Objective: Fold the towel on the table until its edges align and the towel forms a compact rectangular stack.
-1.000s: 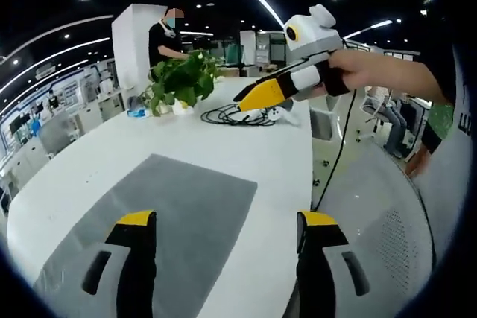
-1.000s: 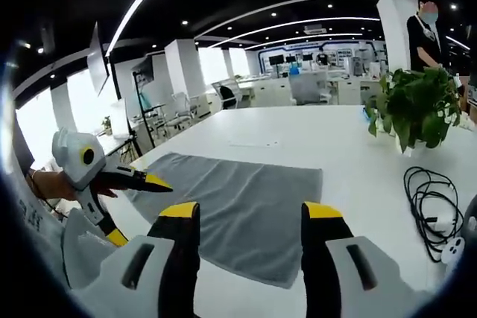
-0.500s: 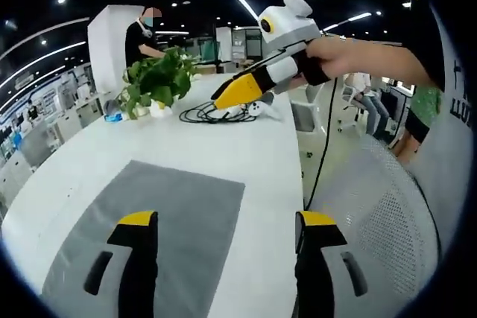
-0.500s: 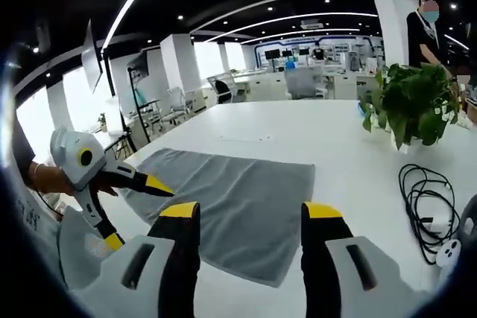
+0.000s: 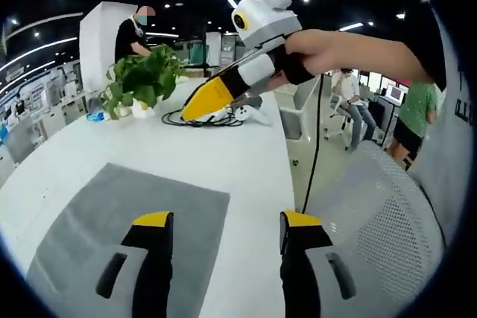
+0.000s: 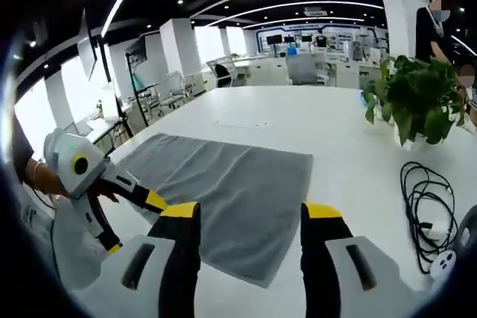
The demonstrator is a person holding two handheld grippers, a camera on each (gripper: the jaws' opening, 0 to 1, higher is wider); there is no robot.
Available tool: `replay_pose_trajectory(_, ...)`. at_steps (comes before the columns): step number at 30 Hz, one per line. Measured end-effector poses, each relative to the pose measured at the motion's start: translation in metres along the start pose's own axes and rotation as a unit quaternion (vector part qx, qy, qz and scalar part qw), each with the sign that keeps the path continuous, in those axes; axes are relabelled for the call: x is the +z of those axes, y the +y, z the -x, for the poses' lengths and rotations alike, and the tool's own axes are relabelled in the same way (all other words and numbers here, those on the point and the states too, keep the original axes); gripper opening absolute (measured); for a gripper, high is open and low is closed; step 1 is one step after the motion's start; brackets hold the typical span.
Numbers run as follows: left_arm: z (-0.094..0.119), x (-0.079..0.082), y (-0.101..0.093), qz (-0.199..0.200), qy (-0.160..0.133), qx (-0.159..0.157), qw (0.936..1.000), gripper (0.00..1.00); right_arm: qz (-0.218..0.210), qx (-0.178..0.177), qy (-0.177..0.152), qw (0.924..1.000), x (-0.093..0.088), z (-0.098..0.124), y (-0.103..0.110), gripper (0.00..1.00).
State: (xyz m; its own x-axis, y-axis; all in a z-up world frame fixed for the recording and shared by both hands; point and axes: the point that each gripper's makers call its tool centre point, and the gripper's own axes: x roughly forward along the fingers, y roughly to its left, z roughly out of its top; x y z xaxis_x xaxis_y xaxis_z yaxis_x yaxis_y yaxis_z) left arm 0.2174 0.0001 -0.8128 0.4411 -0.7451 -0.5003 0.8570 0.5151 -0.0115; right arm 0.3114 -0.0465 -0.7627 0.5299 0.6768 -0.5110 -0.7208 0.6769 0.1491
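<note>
— Where is the towel?

— The grey towel (image 6: pixel 223 191) lies spread flat on the white desk (image 6: pixel 298 121), unfolded, one layer as far as I can see. In the left gripper view it sits to the left of my left claw (image 5: pixel 226 225), with its near corner running under the left jaw.

— And your claws?

— My left claw has its jaws apart, with nothing between them but towel edge and bare desk below. My right claw (image 6: pixel 250 214) is also spread, hanging above the near edge of the towel, not touching it as far as I can judge. In the left gripper view the right claw (image 5: pixel 203 100) is held high in a hand (image 5: pixel 328 46), its yellow tips pointing down and to the left; seen side-on, I cannot tell from there how wide it stands.

— What else is on the desk?

— A potted plant (image 6: pixel 421 98) stands at the far side, well apart from the towel. A coiled black cable (image 6: pixel 426 202) lies near it, with a small white plug (image 6: pixel 445 262) at its end. A person in black (image 5: pixel 134 31) stands behind the plant.
</note>
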Motion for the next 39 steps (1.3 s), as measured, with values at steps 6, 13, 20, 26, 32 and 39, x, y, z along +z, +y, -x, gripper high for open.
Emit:
replay_pose_trajectory(6,-0.020,-0.004,-0.006,-0.008,0.004,-0.021,0.9997,0.50,0.003,0.004,0.012,0.9999,-0.001,-0.013,-0.007,0.52)
replay_pose_trajectory(13,-0.040,-0.007,-0.001,-0.003,0.015,-0.026,0.9995,0.47,-0.001,0.008,0.015,0.9999,-0.002,-0.024,-0.021,0.52)
replay_pose_trajectory(20,-0.061,-0.007,0.000,-0.003,0.022,-0.053,0.9983,0.39,-0.008,0.004,0.016,0.9998,-0.002,-0.031,-0.037,0.50)
replay_pose_trajectory(26,-0.075,-0.013,0.000,-0.003,0.033,-0.061,0.9976,0.38,-0.011,0.008,0.018,0.9997,-0.003,-0.039,-0.045,0.50)
replay_pose_trajectory(32,-0.087,-0.017,-0.001,0.014,0.033,-0.058,0.9977,0.35,-0.009,0.020,0.016,0.9996,0.002,-0.048,-0.047,0.52)
replay_pose_trajectory(39,-0.102,-0.019,-0.009,-0.011,0.040,-0.072,0.9965,0.36,-0.013,0.028,0.011,0.9995,0.006,-0.063,-0.055,0.51)
